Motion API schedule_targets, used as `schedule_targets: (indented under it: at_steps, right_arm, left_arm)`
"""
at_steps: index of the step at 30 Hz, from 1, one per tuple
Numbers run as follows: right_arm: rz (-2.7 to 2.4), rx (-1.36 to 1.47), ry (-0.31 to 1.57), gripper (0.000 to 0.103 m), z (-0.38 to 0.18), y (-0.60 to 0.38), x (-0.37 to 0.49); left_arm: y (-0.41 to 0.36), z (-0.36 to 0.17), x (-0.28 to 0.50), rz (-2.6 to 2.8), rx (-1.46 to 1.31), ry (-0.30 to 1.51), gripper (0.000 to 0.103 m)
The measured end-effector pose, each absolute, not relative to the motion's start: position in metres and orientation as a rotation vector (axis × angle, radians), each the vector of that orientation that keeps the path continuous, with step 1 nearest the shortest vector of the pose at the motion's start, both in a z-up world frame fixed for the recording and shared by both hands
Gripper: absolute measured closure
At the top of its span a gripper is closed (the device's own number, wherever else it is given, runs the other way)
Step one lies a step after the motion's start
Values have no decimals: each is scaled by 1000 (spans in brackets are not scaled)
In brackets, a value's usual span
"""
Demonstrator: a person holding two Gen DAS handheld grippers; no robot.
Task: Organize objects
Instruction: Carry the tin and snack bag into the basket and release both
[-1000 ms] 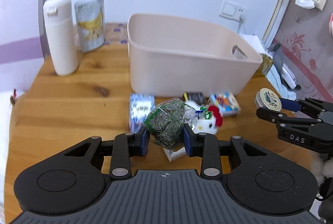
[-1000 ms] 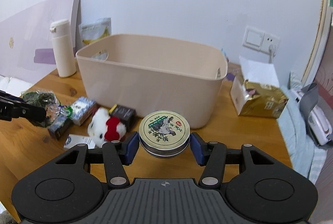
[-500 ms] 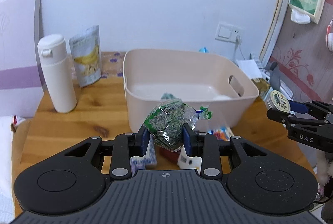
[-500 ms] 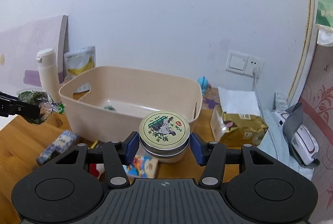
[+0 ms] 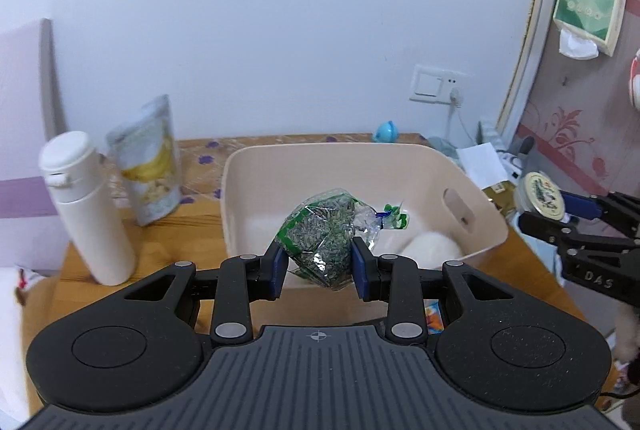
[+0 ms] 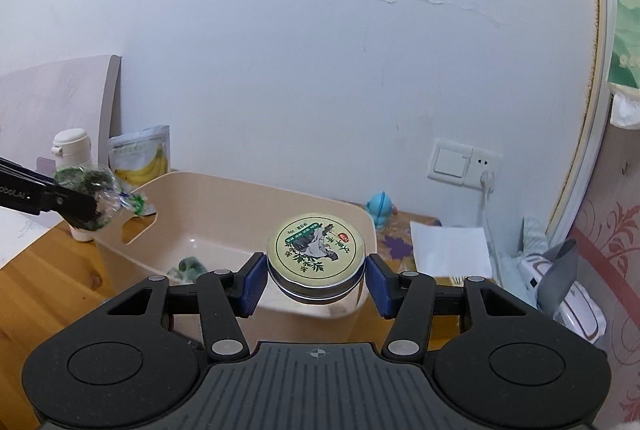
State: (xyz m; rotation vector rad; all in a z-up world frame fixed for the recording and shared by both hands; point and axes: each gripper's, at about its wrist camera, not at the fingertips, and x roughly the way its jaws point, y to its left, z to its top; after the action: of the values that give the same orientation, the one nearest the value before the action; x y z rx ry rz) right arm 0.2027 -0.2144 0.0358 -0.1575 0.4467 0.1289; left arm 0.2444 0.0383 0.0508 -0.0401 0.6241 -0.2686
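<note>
Both grippers have risen from desk level to above the beige bin (image 5: 472, 218). Left gripper (image 5: 319, 265) jaws pinch the clear bag of green leaves (image 5: 326, 230) over the bin's near wall; right gripper (image 6: 316, 280) jaws clamp the round tin (image 6: 316, 254) over its right end. Beyond, a white bottle (image 5: 86, 214) stands on the desk (image 5: 160, 246).

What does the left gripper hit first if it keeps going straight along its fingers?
Probably nothing at once. The left gripper, shut on the clear bag of green leaves, points over the beige bin. Straight on, the bin's far wall looks the likeliest first contact, though it may pass over the rim; depth is unclear.
</note>
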Motion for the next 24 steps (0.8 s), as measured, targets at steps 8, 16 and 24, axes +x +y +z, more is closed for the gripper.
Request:
schedule_targets:
  at_steps: [8,16,24]
  right_arm:
    - [151,-194,487,51,29,-211,238]
    - [166,-214,553,51,10,-206,266]
    - [176,-230,632,51,-5,-204,284]
  left_arm:
    - [23,35,280,-258,18,655,69]
    - [7,9,316,-274,55,728,69]
    - [-9,-10,342,-288,78,797,69]
